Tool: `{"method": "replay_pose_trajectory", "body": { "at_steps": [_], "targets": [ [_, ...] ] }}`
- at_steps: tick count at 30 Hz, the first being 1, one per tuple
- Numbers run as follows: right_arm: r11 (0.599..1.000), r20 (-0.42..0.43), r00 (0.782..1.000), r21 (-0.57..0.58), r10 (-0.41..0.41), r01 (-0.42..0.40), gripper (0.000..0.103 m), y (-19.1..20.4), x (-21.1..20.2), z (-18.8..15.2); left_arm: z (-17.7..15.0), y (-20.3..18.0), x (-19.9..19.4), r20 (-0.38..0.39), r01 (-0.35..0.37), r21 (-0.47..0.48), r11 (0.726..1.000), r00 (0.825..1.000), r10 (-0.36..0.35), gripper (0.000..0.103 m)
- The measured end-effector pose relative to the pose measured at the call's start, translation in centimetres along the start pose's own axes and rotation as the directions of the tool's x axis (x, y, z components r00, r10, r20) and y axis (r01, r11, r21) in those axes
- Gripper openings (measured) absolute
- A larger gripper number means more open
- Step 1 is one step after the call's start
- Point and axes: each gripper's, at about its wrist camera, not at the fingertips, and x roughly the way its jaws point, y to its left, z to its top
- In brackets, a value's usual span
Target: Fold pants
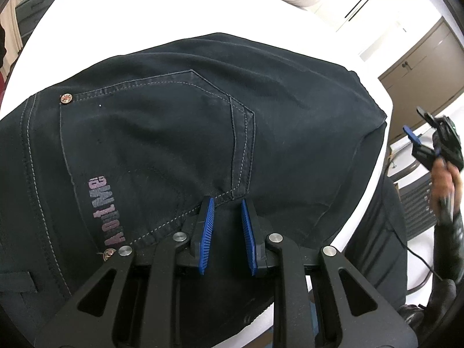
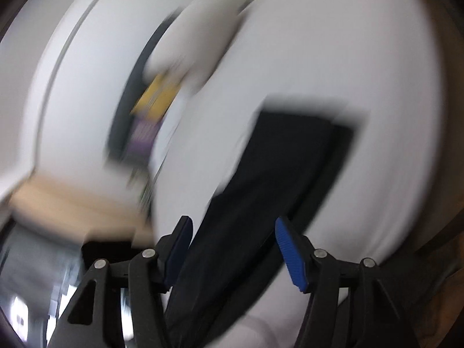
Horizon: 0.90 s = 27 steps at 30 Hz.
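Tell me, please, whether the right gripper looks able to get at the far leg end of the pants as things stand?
Probably yes. The right gripper is open and holds nothing, and the pants lie flat on the white table ahead of it with nothing on top. The picture is blurred, so this is a guess.

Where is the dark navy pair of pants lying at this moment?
In the left wrist view the dark navy pair of pants lies spread on the white table, back pocket up, filling the middle and left, with the left gripper at its near edge.
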Motion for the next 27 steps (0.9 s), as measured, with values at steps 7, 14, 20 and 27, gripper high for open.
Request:
{"method": "replay_pose_trajectory", "body": {
  "at_steps": [7,14,20,27],
  "targets": [
    [0.995,-0.230,0.973,0.098,0.035,-0.012,0.045,0.8,10.5,-6.3,-0.5,1.7,-1.4,0.003,0.015,-0.006,1.000,1.000,-0.015,0.019],
    [0.972,-0.238,0.971,0.231,0.012,0.045,0.031,-1.5,12.7,-6.9,-0.6,2.3,-1.8,0.006,0.026,-0.014,1.000,1.000,-0.026,0.019],
    [0.951,-0.228,0.973,0.306,0.028,0.045,0.025,-2.9,12.7,-7.4,-0.2,2.1,-1.8,0.004,0.022,-0.013,1.000,1.000,-0.022,0.019],
    [0.966,-0.218,0.976,0.252,0.007,0.050,0.007,-2.4,12.8,-7.9,-0.2,1.8,-1.8,0.001,0.016,-0.007,1.000,1.000,-0.016,0.019]
  ]
}}
